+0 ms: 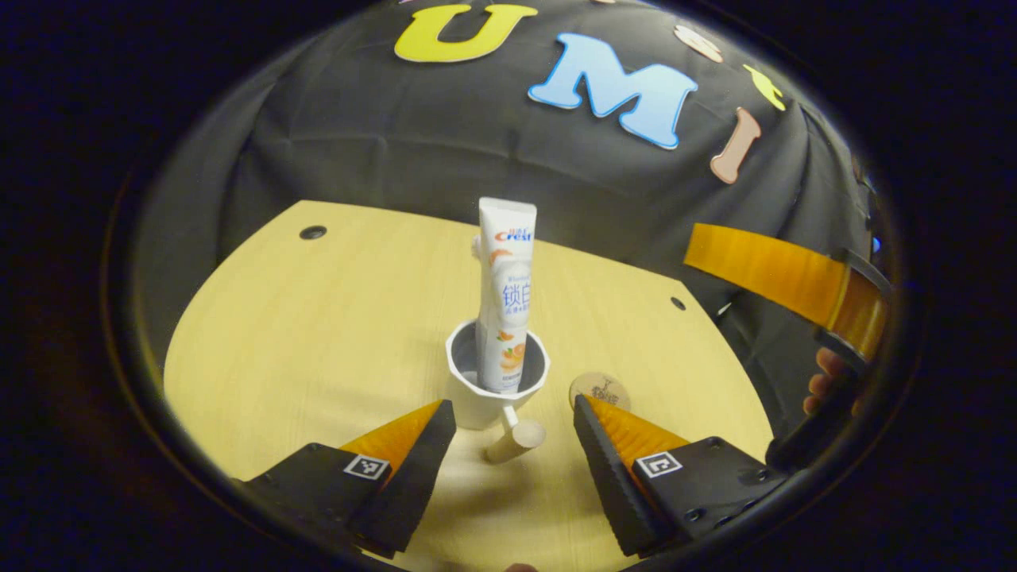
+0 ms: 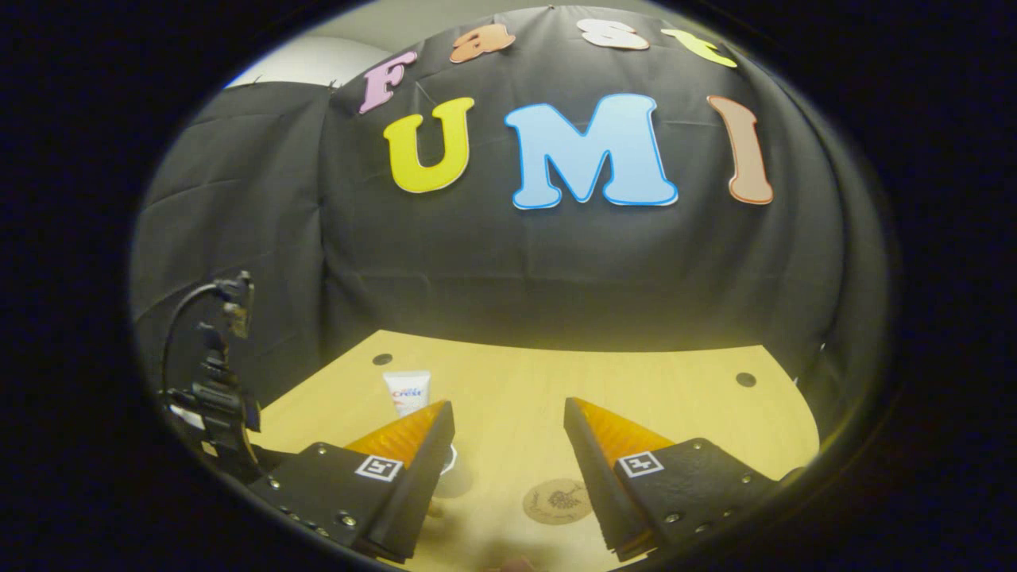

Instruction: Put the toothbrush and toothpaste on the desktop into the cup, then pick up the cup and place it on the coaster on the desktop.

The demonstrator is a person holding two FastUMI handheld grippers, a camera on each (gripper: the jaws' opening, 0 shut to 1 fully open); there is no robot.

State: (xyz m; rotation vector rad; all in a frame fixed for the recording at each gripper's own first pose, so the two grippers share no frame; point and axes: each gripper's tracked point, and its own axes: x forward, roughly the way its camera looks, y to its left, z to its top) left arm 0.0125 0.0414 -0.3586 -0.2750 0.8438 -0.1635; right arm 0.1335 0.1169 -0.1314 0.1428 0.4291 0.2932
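toothpaste [image 1: 505, 302] upright in cup [image 1: 486, 397], toothbrush hidden

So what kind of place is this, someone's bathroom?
Probably not: it looks like a staged recording booth. A bare wooden table stands against black cloth, with a clamped camera rig beside it.

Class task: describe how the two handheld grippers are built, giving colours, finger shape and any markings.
Both the left gripper and the right gripper have two wedge-shaped fingers, black on the inner face and ribbed orange outside, tapering to points. Each finger sits on a black block with screws and a small square black-and-white marker.
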